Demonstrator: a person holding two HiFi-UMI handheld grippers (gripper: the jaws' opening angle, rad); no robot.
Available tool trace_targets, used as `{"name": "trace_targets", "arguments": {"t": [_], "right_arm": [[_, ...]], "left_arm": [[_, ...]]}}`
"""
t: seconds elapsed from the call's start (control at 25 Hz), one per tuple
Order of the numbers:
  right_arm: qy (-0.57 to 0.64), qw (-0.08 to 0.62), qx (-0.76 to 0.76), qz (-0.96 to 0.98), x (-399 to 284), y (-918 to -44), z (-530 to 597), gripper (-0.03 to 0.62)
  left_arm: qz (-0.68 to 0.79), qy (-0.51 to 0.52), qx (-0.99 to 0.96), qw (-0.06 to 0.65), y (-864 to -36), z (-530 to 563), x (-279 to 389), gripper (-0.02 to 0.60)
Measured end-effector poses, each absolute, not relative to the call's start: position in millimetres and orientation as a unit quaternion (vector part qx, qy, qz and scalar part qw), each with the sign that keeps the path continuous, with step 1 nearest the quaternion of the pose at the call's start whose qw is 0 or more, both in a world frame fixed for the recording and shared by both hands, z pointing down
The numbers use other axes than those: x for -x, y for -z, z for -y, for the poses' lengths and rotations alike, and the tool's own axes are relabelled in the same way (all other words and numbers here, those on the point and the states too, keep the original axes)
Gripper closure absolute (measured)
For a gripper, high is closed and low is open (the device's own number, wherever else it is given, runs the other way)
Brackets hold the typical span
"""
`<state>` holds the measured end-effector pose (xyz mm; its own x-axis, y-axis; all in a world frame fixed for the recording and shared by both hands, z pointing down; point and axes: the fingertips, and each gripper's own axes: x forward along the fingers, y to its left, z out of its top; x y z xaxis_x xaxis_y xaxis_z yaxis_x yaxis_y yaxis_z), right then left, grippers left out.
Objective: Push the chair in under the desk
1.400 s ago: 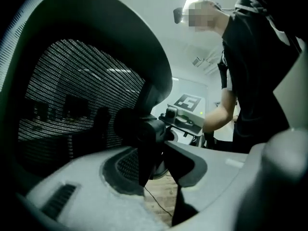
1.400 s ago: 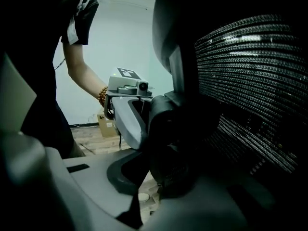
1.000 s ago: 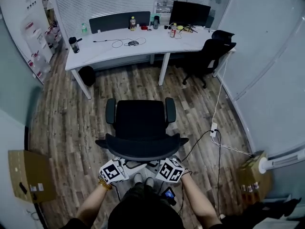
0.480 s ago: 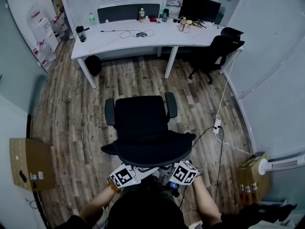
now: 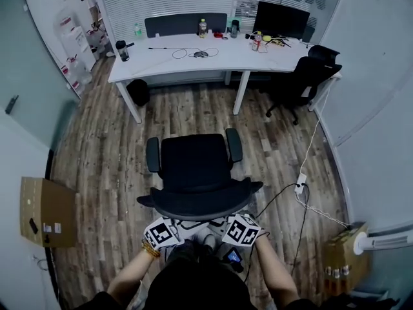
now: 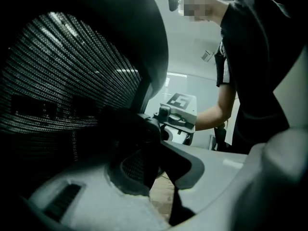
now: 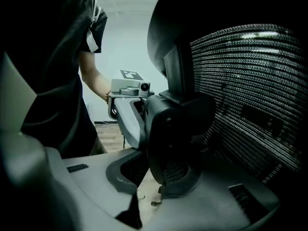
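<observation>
Floor (image 5: 103, 154) of wood planks fills most of my head view. Across its far side runs the long white desk (image 5: 193, 62), with a dark monitor (image 5: 281, 19) at its right end and a second black chair (image 5: 306, 79) parked beside that end. The chair (image 5: 193, 163) I am working on stands in the open middle of the room, well apart from the desk, with its seat and armrests facing the desk and its curved back nearest me. A cardboard box (image 5: 42, 212) sits by the left wall.

My two marker cubes show just behind the chair's back, one on each side of its spine. The left gripper (image 6: 144, 172) has a dark part of the chair's back frame between its jaws and the pads press on it. Its jaws have just been closing and then eased slightly apart. The right gripper (image 7: 159, 177) clamps the same frame from the other side, pads against the black plastic. Its jaws have just been opening a little, with the frame between them. Mesh of the backrest fills the outer side of each gripper view.
</observation>
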<state>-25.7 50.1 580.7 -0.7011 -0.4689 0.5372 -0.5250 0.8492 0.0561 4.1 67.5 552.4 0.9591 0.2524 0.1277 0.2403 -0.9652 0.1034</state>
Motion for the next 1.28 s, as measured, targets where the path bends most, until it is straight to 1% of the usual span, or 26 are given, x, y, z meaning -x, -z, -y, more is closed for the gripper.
{"name": "trace_targets", "arguments": {"t": [0.08,0.24,0.52,0.88,1.08,1.28], "right_arm": [[-0.045,0.272,-0.263,0.925,17,-580,-48,0.536],[-0.036,0.267,-0.26,0.927,9,-578,-37,0.536],[-0.031,0.283,-0.245,0.927,3,-580,-20,0.542],[-0.031,0.297,-0.218,0.929,-24,-580,0,0.546],[-0.036,0.306,-0.227,0.924,-46,-582,18,0.543],[-0.037,0.307,-0.21,0.927,-70,-584,41,0.54]], "left_arm": [[-0.104,-0.068,-0.991,0.057,-551,-64,-13,0.501],[-0.082,-0.067,-0.993,0.05,-547,-51,-22,0.489],[-0.079,-0.087,-0.992,0.043,-548,-34,-31,0.493],[-0.043,-0.076,-0.995,0.049,-547,-11,-57,0.485],[-0.066,-0.07,-0.994,0.06,-550,6,-79,0.499],[-0.066,-0.061,-0.995,0.054,-551,28,-104,0.509]]}}
